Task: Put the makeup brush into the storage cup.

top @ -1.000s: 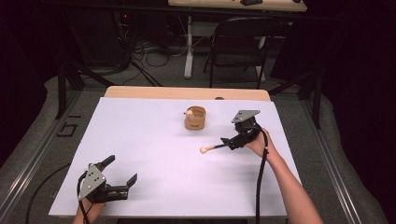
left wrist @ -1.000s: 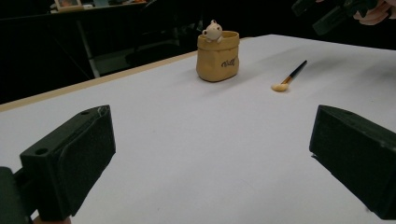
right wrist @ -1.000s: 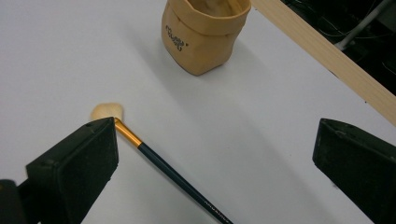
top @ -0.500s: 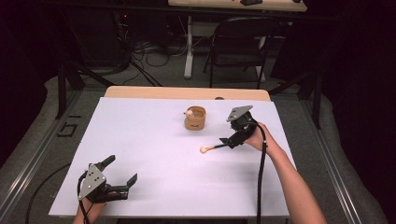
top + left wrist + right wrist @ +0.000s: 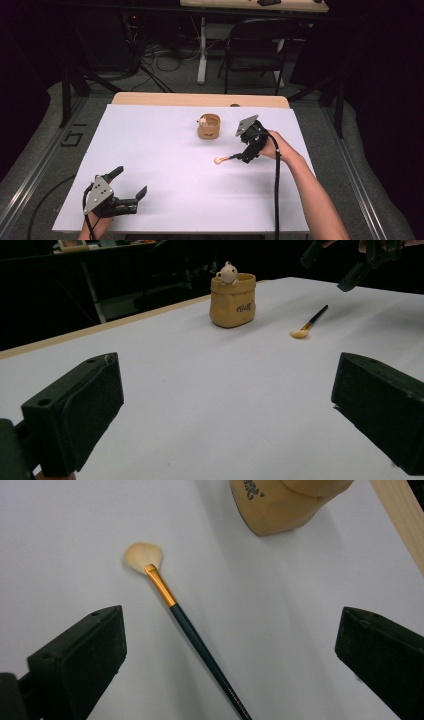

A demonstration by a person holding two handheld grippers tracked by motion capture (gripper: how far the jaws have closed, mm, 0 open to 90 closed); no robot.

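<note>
The white desk (image 5: 165, 150) was evenly lit from above while its surroundings stayed dark; shadows were soft, and near jaws looked slightly blurred.

You face a white table (image 5: 165, 150) with a bare wood strip (image 5: 200, 99) along its far edge at twelve o'clock. Beyond it at one o'clock a dark folding chair (image 5: 257, 50) stands on grey carpet (image 5: 175, 80). At eleven o'clock cables (image 5: 155, 62) lie tangled on the floor beside a white desk leg (image 5: 202, 50). A second desk (image 5: 250, 4) crosses the top at twelve. Metal rails (image 5: 30, 185) run along the floor at nine and three o'clock. The room's edges are dark; light falls on the table.
</note>
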